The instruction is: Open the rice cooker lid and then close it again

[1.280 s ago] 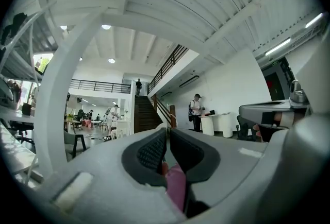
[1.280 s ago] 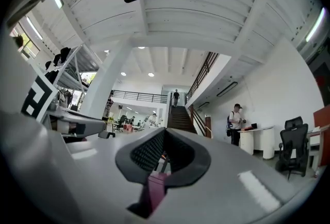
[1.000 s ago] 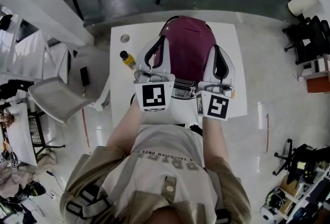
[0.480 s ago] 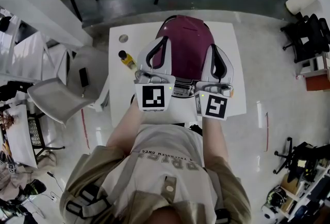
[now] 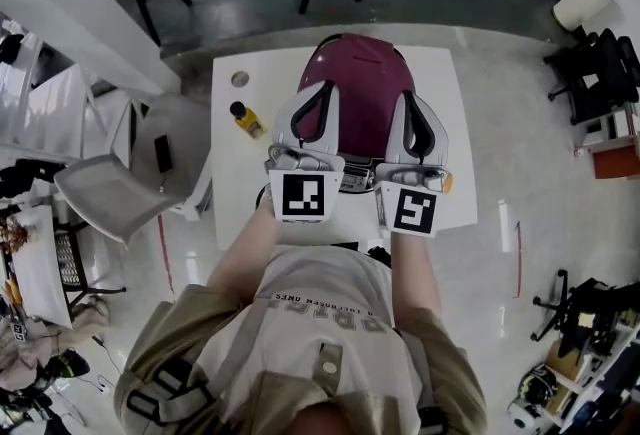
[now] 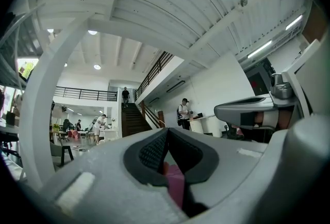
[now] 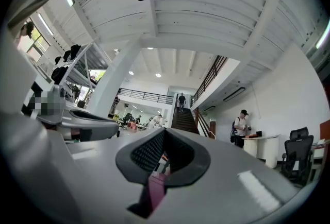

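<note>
**Both grippers shut and empty above the cooker**

In the left gripper view the fingers point(image 6: 147, 153) of the left gripper point(image 6: 166, 135) are seen pressed together along their whole length, with nothing gripped between them. The fingers point(image 7: 146, 152) of the right gripper point(image 7: 164, 133) are likewise closed flat on each other and hold nothing. Below each closed pair a strip of maroon is seen through the gap: the cooker point(image 6: 175, 184) under the left one, and the same cooker point(image 7: 154, 189) under the right.

From the head view, the left gripper point(image 5: 322, 91) is seen laid over the left flank of the cooker point(image 5: 360, 73), and the right gripper point(image 5: 408, 99) over its right flank, tips pointing away from the person. The maroon dome is framed between the two. Whether either gripper touches the shell cannot be told. The lid appears to be down.

The cooker is set at the middle of a white table point(image 5: 445, 73). A small yellow bottle point(image 5: 247, 116) is stood to its left, apart from the left gripper. Both gripper views are aimed slightly upward into a bright hall with a staircase point(image 7: 181, 117).
</note>
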`<state>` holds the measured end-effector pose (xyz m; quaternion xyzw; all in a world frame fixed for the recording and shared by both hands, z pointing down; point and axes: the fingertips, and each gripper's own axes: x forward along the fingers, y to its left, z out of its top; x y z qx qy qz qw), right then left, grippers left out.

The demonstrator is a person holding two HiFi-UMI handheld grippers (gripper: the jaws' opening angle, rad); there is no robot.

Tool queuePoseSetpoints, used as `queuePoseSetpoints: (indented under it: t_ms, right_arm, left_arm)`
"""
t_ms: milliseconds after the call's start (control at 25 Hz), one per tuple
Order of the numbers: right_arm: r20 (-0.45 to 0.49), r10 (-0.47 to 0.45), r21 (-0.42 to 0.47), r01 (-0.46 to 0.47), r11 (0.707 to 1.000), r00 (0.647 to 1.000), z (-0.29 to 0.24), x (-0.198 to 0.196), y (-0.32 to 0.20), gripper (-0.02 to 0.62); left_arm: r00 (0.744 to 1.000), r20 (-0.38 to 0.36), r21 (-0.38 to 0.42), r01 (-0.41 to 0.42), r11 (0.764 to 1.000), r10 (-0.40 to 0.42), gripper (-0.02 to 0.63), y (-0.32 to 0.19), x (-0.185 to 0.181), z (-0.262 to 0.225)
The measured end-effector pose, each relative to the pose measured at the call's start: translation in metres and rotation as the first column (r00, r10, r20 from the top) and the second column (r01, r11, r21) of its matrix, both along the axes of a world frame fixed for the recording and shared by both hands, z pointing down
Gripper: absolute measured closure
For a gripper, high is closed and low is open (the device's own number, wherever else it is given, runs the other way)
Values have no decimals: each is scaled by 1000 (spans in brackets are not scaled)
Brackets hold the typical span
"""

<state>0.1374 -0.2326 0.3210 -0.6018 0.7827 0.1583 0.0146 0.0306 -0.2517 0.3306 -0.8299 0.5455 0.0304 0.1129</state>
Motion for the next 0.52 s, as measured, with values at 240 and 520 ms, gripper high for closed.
queuePoseSetpoints:
  t_ms: [240,520]
  right_arm:
    - [5,-5,-24,5,1000,1000,9,2,3,597]
    - [1,-2,-30,2,1000,1000,11,3,2,597]
  left_arm:
    - [1000,12,-23,-2,1000,3,597,0,1,7]
    - [1000,19,-30,-10,999,10,597,-2,5,11]
